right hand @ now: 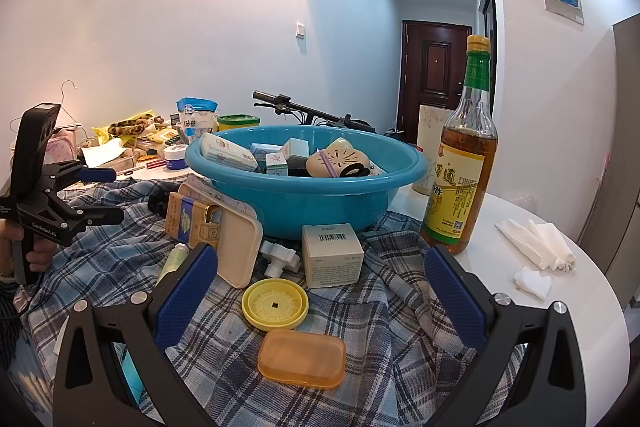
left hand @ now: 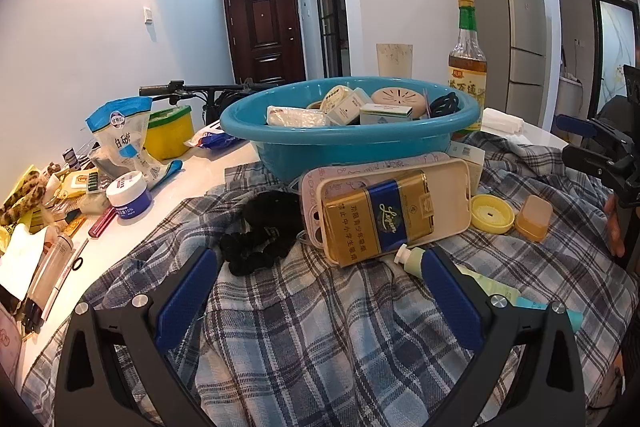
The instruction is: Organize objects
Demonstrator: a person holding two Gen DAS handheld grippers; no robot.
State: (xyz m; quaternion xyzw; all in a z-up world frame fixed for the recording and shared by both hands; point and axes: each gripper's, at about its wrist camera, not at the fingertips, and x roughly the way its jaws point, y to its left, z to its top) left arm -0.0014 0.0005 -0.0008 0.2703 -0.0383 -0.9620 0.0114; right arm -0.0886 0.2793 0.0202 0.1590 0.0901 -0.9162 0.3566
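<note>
A blue basin [left hand: 348, 143] [right hand: 304, 203] with several small boxes inside sits on a plaid cloth [left hand: 320, 327] [right hand: 224, 347]. In front of it lie a gold cigarette pack [left hand: 376, 215] [right hand: 192, 223] on a beige phone case [left hand: 452, 203] [right hand: 236, 251], a black scrunchie [left hand: 260, 239], a green tube [left hand: 412, 259], a yellow lid [left hand: 492, 213] [right hand: 276, 303], an orange box [left hand: 534, 213] [right hand: 302, 359] and a white carton [right hand: 332, 255]. My left gripper [left hand: 320, 291] [right hand: 104, 195] is open over the cloth, short of the pack. My right gripper [right hand: 322, 293] [left hand: 568, 141] is open, with the lid and orange box just ahead.
A tall bottle of amber liquid [left hand: 466, 67] [right hand: 464, 179] stands right of the basin. Crumpled tissues [right hand: 540, 247] lie on the white table [right hand: 592, 307]. At the left are a white jar [left hand: 130, 193], a sugar bag [left hand: 124, 135], a yellow tub [left hand: 168, 135] and assorted clutter.
</note>
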